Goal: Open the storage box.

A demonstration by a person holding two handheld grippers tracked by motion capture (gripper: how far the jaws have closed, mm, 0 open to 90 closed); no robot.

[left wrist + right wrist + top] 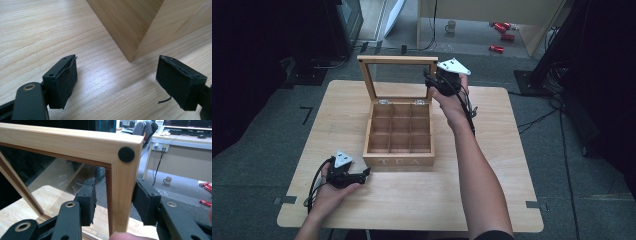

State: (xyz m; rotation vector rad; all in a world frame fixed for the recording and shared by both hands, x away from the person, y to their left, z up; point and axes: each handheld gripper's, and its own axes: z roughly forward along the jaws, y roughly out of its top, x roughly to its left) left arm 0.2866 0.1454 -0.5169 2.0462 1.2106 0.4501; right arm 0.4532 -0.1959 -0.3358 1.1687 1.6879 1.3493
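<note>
One wooden tea box (399, 134) sits mid-table on the pale plank table (492, 175), its glass lid (398, 75) upright. The right gripper (115, 202) straddles the lid's side rail, pads just beside the wood (contact unclear). The left gripper (116, 82) rests agape near the box's front corner. Grey carpet (257, 175) surrounds; a mug (451, 26) stands beyond.

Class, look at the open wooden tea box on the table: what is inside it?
The tea box holds a grid of wooden compartments, three across and three deep, all empty as far as visible. The front wall hides part of the nearest row's floor. The lid stands open, in the right gripper.
</note>
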